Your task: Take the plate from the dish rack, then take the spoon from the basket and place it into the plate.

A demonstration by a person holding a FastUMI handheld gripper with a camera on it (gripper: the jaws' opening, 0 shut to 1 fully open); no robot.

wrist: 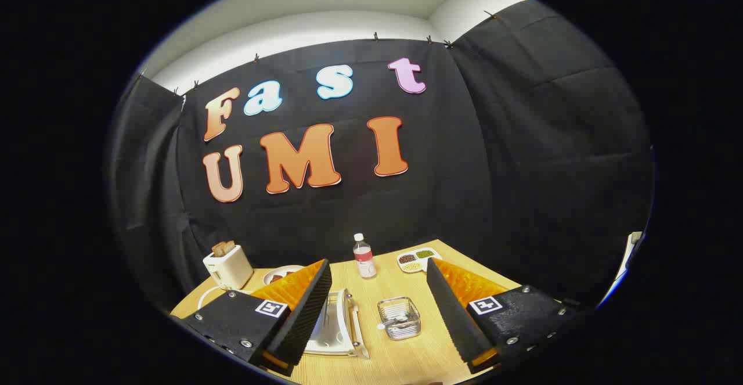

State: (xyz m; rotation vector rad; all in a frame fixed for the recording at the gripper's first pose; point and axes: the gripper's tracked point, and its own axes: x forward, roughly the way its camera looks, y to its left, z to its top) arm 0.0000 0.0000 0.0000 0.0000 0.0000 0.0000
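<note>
My gripper [378, 274] is open, held well above the wooden table [400, 356], with nothing between its fingers. Below and between the fingers, next to the left finger, stands a white dish rack [339, 330]; a pale plate in it is partly hidden by that finger. Right of the rack sits a small wire basket [399, 317] with a spoon [396, 317] lying inside. Both lie below and ahead of the fingertips.
A white toaster [227, 265] with bread slices stands at the table's back left, a plate with food [282, 273] beside it. A clear bottle [364, 257] stands at the back middle, and a divided snack dish [417, 260] to its right. Black cloth walls surround the table.
</note>
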